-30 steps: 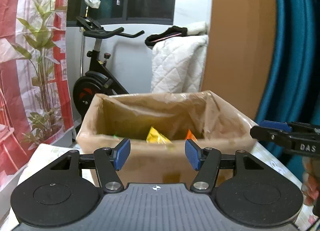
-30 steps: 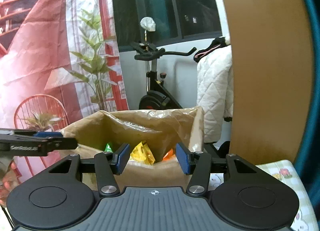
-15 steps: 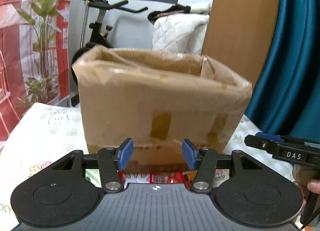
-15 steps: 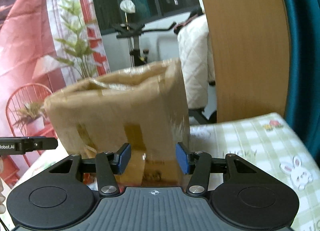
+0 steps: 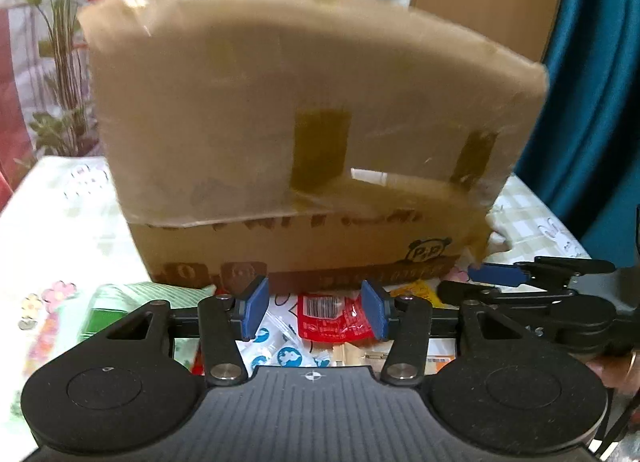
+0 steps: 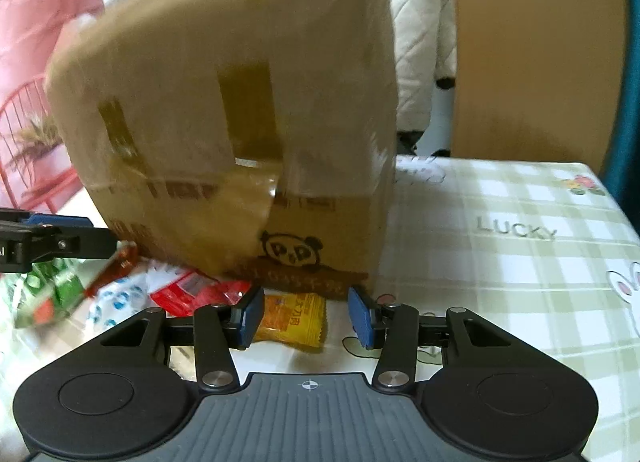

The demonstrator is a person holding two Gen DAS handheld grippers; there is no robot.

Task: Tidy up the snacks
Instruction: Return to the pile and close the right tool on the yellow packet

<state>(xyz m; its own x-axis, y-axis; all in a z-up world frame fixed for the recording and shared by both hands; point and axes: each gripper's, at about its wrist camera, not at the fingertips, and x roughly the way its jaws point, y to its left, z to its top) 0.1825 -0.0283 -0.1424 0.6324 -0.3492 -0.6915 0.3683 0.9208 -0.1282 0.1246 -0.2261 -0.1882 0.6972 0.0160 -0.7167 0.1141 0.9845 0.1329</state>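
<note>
Snacks lie on the checked tablecloth [image 6: 500,198] in front of a taped cardboard box [image 5: 304,134]; a red packet [image 5: 330,318] is seen between the blue pads of the left gripper [image 5: 315,312], and an orange-yellow packet [image 6: 292,320] between those of the right gripper [image 6: 306,318]; both pairs of jaws are closing but press on nothing yet; green packets [image 6: 52,290] and a white-blue one [image 6: 116,298] lie further left.

Brown box [image 5: 304,110]; red packet [image 5: 328,318]; yellow packet [image 6: 292,320]; green-checked tablecloth [image 6: 500,262].
</note>
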